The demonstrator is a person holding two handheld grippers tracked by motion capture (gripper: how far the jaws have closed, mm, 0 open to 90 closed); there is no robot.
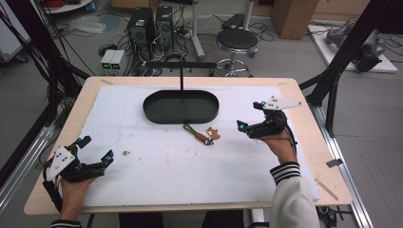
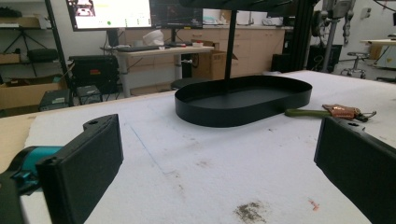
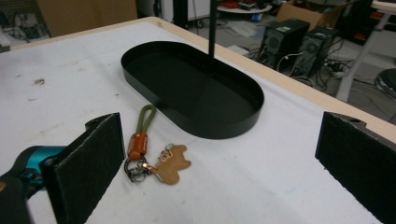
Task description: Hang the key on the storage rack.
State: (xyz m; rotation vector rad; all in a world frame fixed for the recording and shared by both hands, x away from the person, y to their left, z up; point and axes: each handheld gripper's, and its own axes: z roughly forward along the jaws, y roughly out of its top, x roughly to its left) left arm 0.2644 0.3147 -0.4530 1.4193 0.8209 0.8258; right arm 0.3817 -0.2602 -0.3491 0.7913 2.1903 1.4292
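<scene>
Keyring with olive cord loop and tan leather charm, mid-table, looks light, floppy; both tongs, left gripper and right gripper, gape empty; pinch its cord.

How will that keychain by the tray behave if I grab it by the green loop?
The keychain will probably dangle: its green cord loop, metal rings and tan bear-shaped charm are separate linked pieces, so expect floppy swinging. It looks small and likely light. Lying flat on the white mat, the thin cord may slip from a shallow pinch.
</scene>
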